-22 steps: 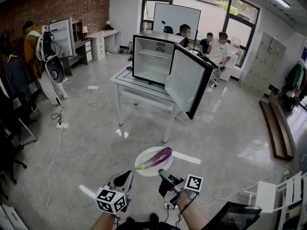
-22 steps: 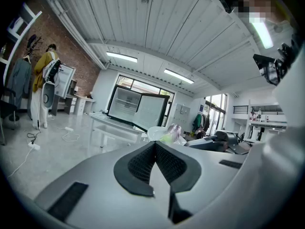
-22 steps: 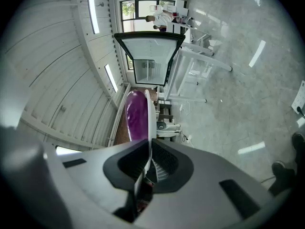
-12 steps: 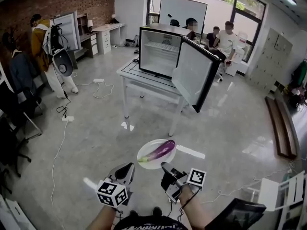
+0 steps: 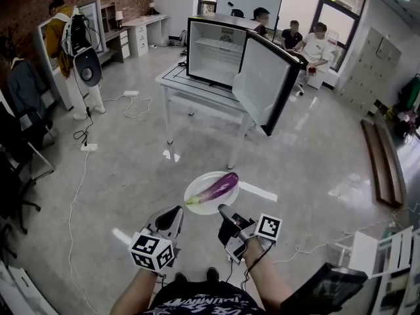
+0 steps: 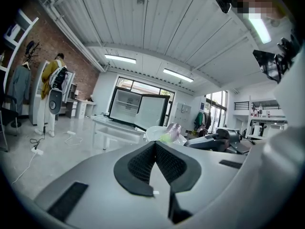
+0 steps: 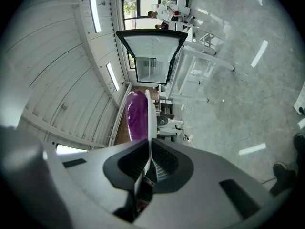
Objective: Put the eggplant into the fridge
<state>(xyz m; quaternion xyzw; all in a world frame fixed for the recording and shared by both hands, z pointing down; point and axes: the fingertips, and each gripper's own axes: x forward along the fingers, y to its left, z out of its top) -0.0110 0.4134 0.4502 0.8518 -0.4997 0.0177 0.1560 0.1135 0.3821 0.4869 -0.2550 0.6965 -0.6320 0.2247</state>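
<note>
A purple eggplant [image 5: 220, 187] lies on a white plate [image 5: 197, 190] held in the air over the floor. My right gripper [image 5: 224, 210] is shut on the plate's near rim; in the right gripper view the plate's edge [image 7: 151, 120] runs between the pads with the eggplant [image 7: 137, 114] beyond. My left gripper [image 5: 172, 218] hovers left of the plate, shut and empty, its pads [image 6: 143, 163] meeting. The black fridge [image 5: 213, 52] stands on a white table [image 5: 176, 81] ahead, its door [image 5: 261, 86] swung open to the right, white shelves showing inside.
Cables and a power strip [image 5: 88, 147] lie on the floor at the left. A person in a yellow top [image 5: 58, 31] stands at the far left, and several people [image 5: 314, 43] sit behind the fridge. A wooden bench [image 5: 382, 166] lies at the right.
The fridge and table have come slightly nearer in the head view. The plate with the eggplant stays in my right gripper; the left stays shut beside it.
</note>
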